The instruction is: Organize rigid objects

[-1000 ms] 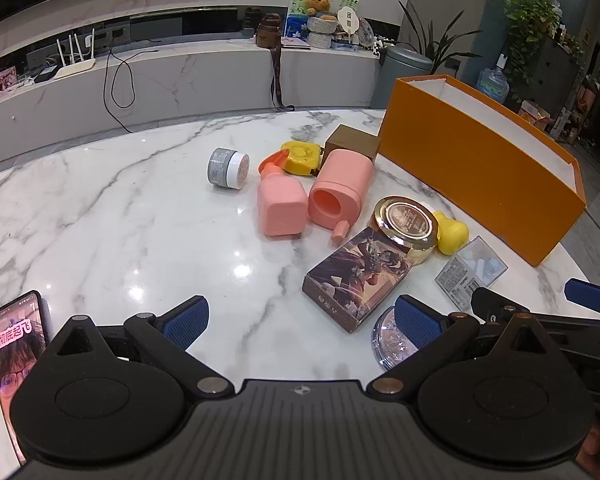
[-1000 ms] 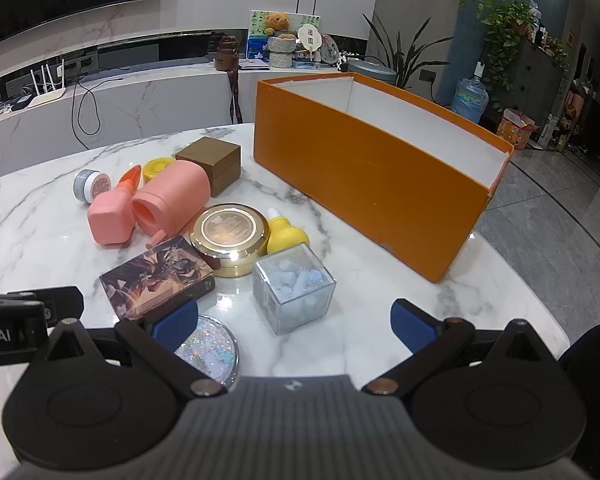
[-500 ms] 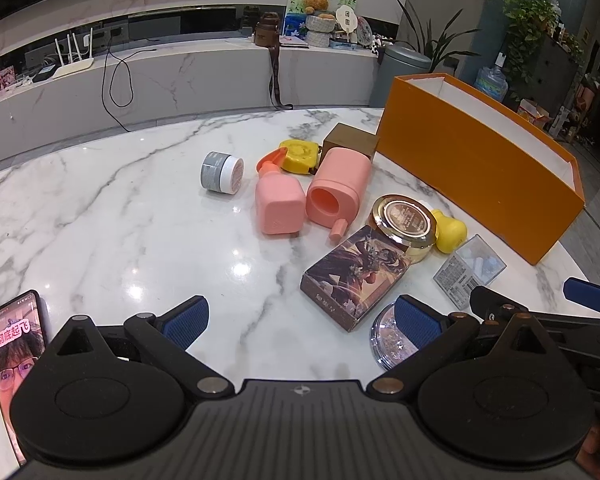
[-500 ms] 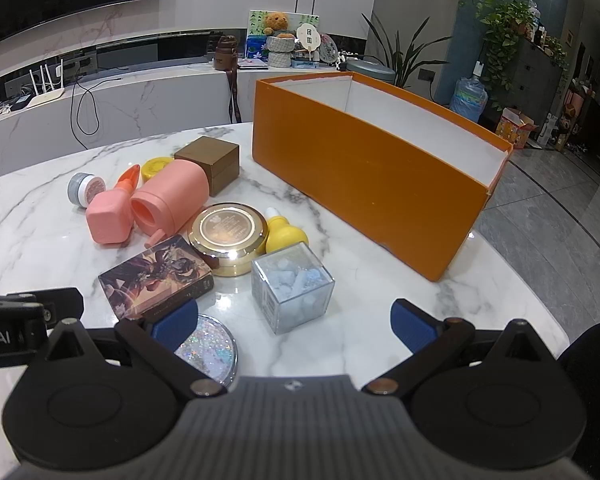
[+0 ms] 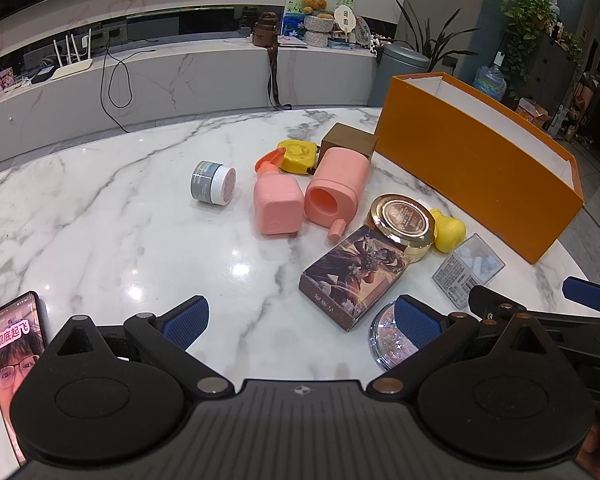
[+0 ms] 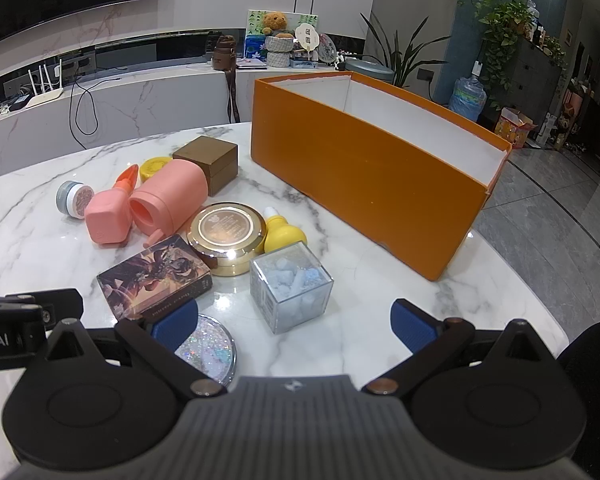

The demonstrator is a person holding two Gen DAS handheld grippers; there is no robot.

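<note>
Both hand-held grippers are wide open and hold nothing. The left hand-held gripper (image 5: 300, 318) and the right hand-held gripper (image 6: 296, 322) hang low over the marble desk (image 5: 100, 216). The clear cube (image 6: 291, 287) sits just beside the gold tin (image 6: 228, 232), near the orange box (image 6: 364, 176).

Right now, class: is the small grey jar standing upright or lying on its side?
On its side. The small grey jar rests on its curved wall on the marble table, its white lid facing sideways toward the pink bottle.

Two pink bottles (image 6: 108, 220) (image 6: 172, 198) – three boxes (image 6: 154, 280) (image 6: 206, 162) (image 6: 372, 176) (one orange).
</note>
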